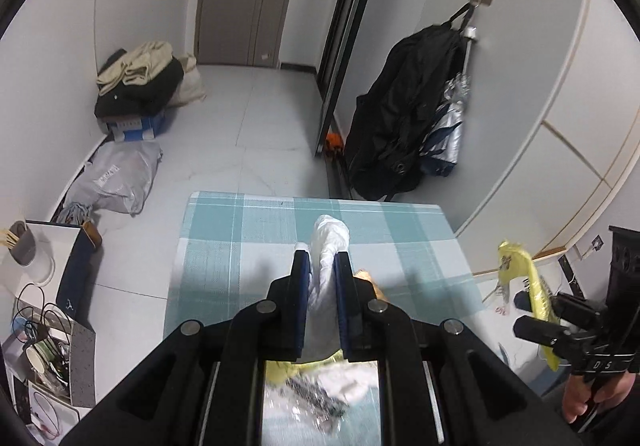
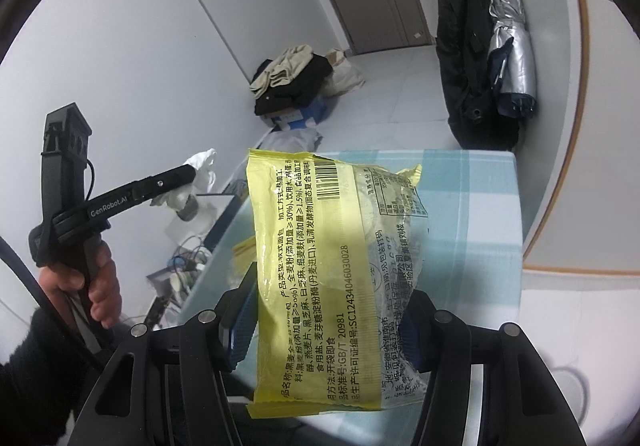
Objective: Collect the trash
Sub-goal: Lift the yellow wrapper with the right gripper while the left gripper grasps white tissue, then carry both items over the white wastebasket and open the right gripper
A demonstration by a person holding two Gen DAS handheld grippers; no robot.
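Note:
My left gripper (image 1: 321, 258) is shut on a crumpled white wad (image 1: 330, 238) of tissue or thin plastic, lifted above the table with the teal checked cloth (image 1: 240, 246). A small orange-brown scrap (image 1: 372, 282) lies on the cloth beside its right finger. From the right wrist view the left gripper (image 2: 188, 172) shows at the left with the white wad (image 2: 204, 166) at its tip and a hand on its handle. My right gripper (image 2: 332, 298) is shut on a yellow and clear food wrapper (image 2: 328, 266), held up over the table (image 2: 472, 186). The left wrist view shows that wrapper (image 1: 516, 262) in the right gripper (image 1: 536, 310).
A black coat (image 1: 400, 118) and a silver umbrella (image 1: 452, 126) hang on the right wall. On the floor are a clothes pile on a blue box (image 1: 136, 94) and a grey bag (image 1: 116, 178). A cluttered side shelf (image 1: 44, 318) with cables stands left of the table.

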